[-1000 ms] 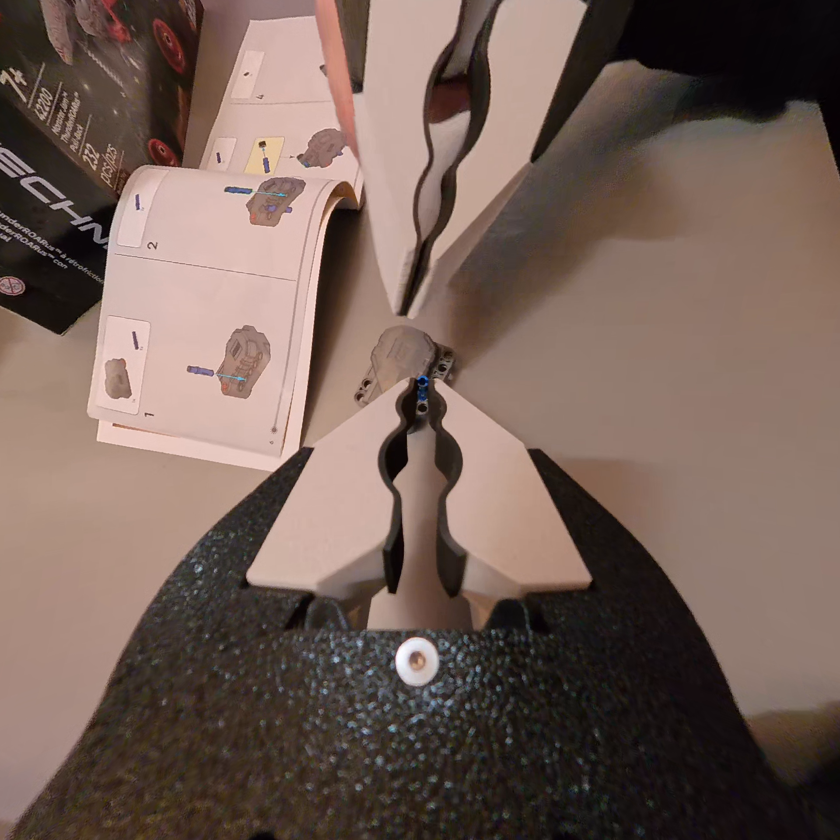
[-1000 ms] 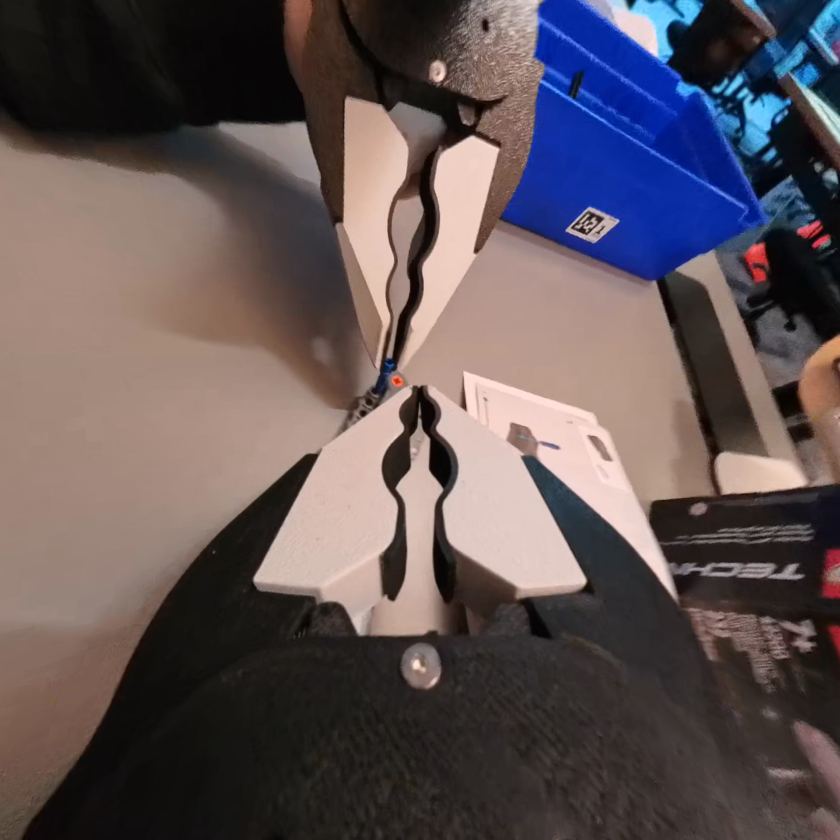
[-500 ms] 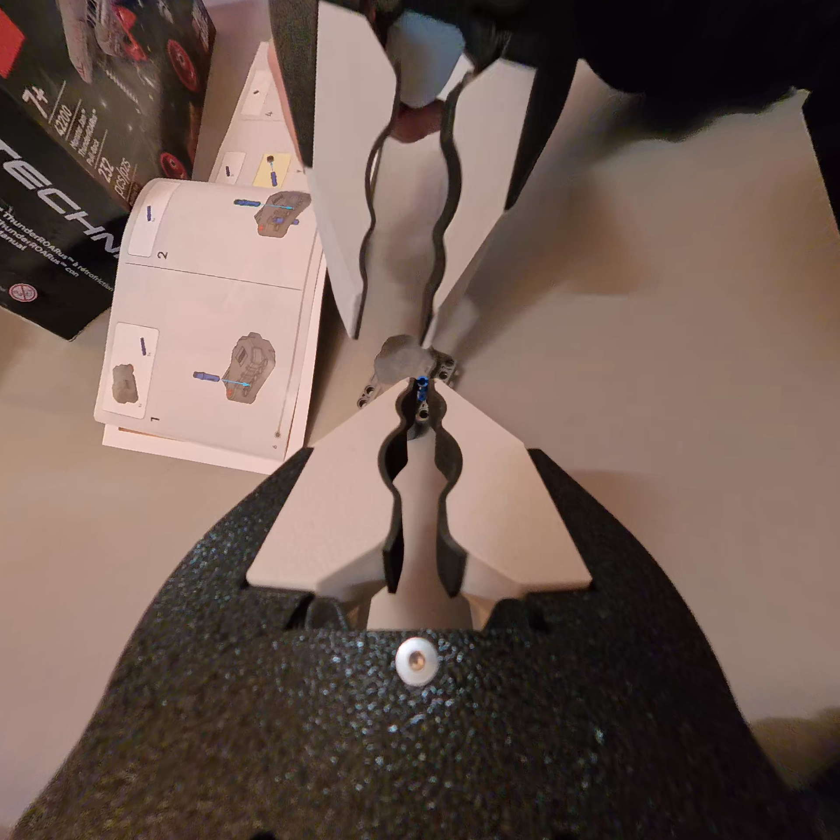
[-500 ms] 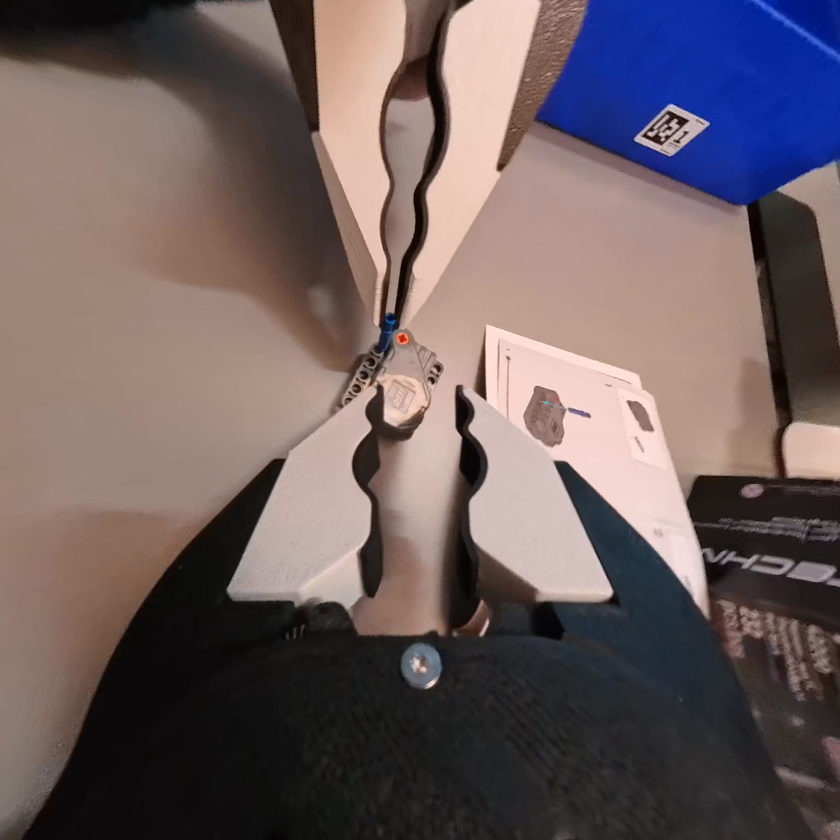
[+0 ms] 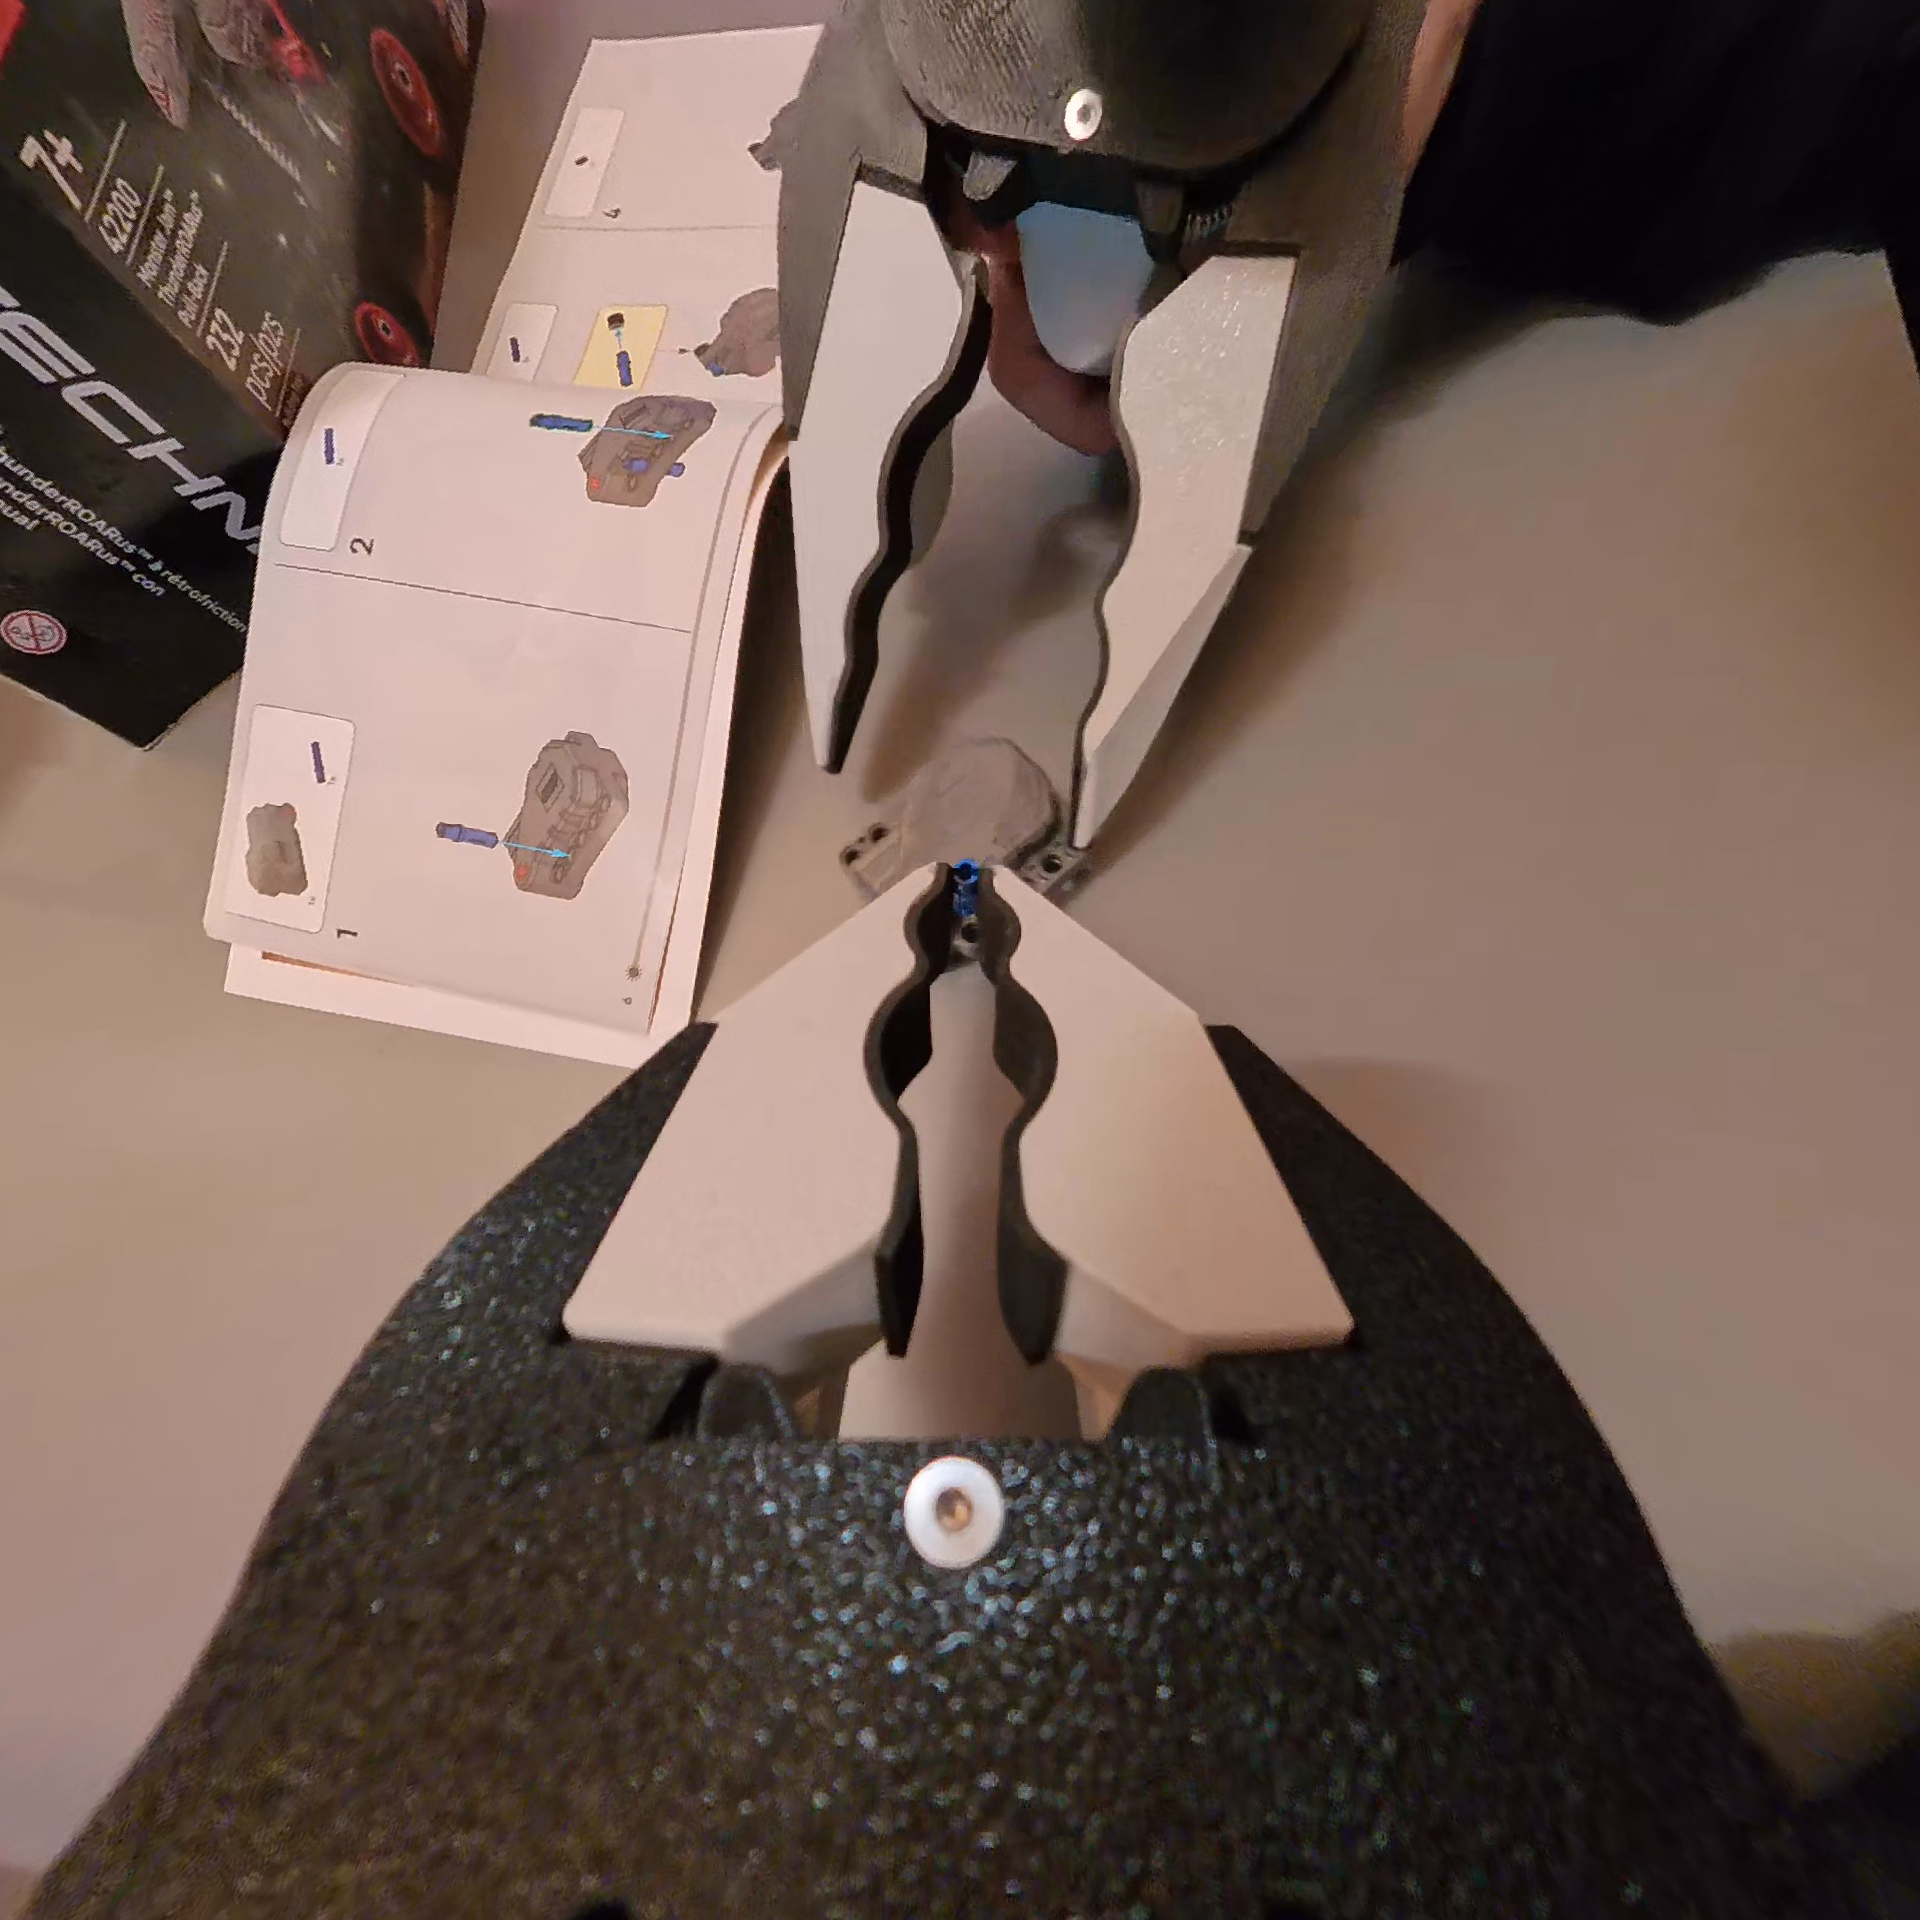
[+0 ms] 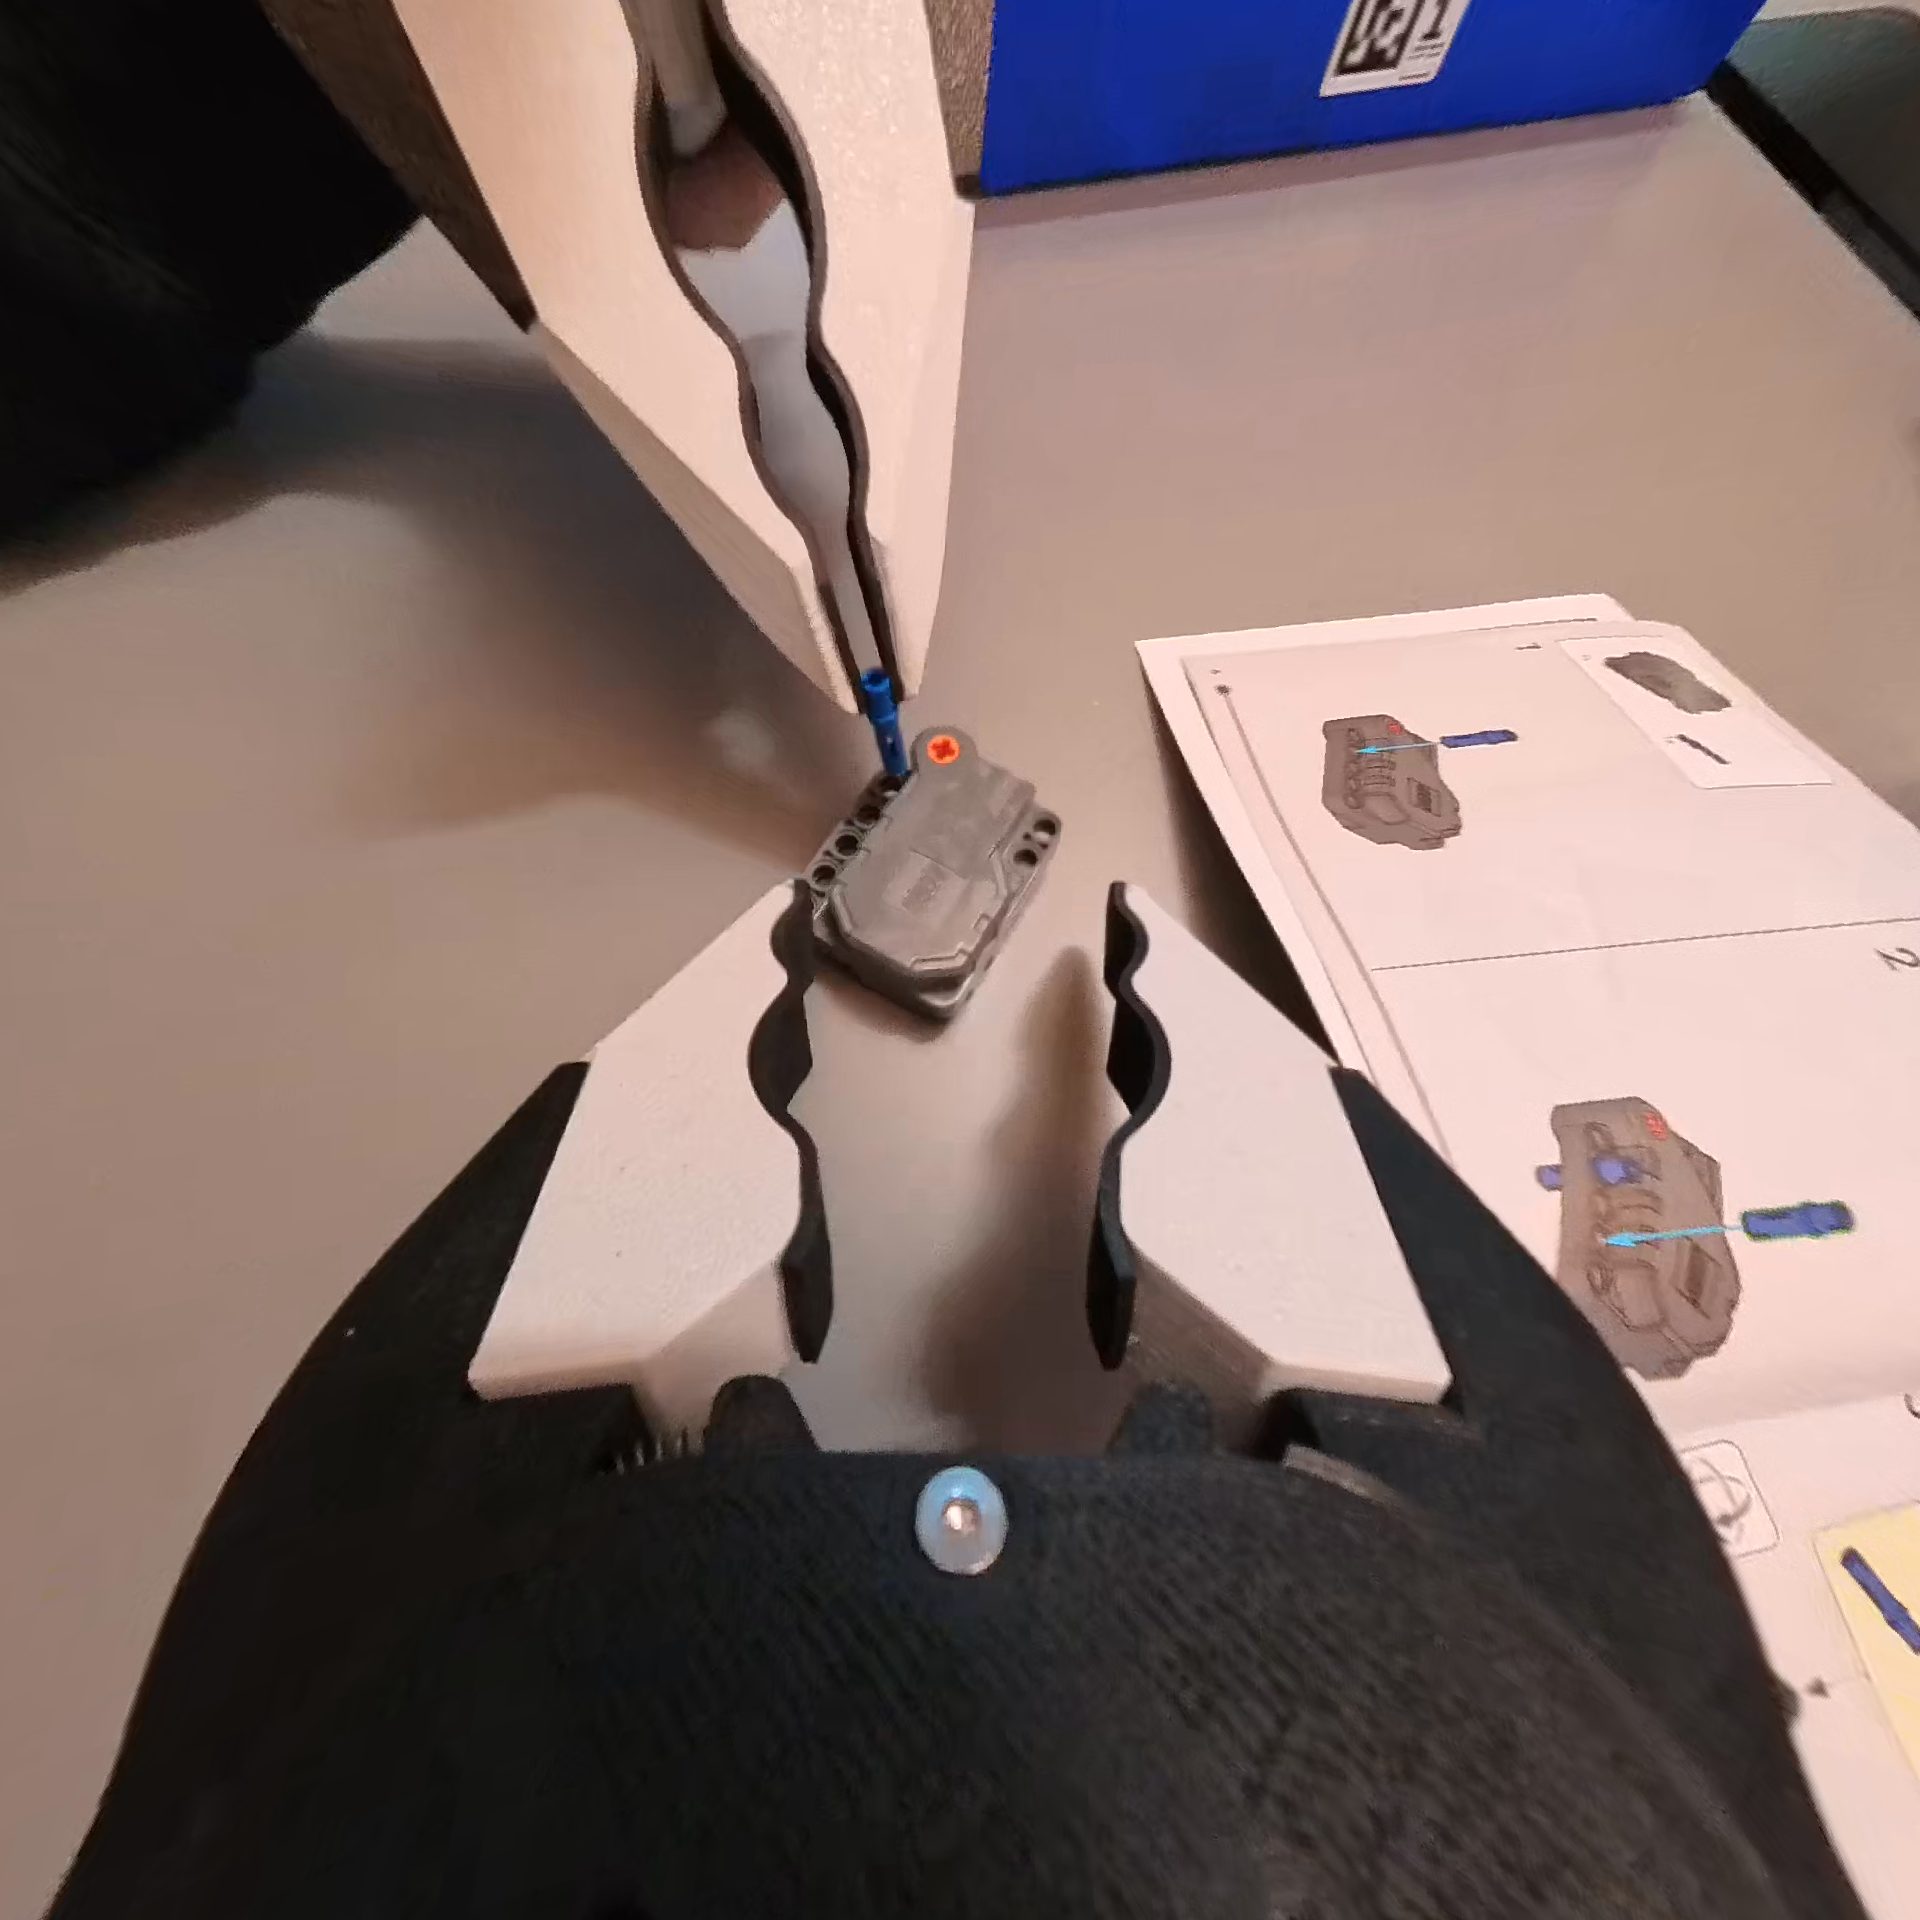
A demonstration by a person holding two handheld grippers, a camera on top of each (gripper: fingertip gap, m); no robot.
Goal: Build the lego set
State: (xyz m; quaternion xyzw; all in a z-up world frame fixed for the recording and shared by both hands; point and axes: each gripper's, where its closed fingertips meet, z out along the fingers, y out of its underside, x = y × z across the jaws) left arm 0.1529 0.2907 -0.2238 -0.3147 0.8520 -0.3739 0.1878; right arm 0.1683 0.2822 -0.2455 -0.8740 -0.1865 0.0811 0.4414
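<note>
Blue pin pinched in the left claw (image 5: 964, 883), its tip at a hole in the grey motor block (image 6: 930, 888).

The block lies flat on the bare grey bench (image 6: 1351, 416), well in from the edge where the blue bin (image 6: 1299, 94) stands, just beside the open instruction booklet (image 6: 1558, 883). The blue pin (image 6: 881, 717) stands tilted, its lower end touching the block's row of holes. The right claw (image 6: 951, 914) is released, its jaws spread at the block's near end and gripping nothing, though one tip touches the block. The risk, as I judge it: with the block unheld, a push on the tilted pin may slide or tip it, or the pin may jam or pop out of the narrow pinch.
</note>
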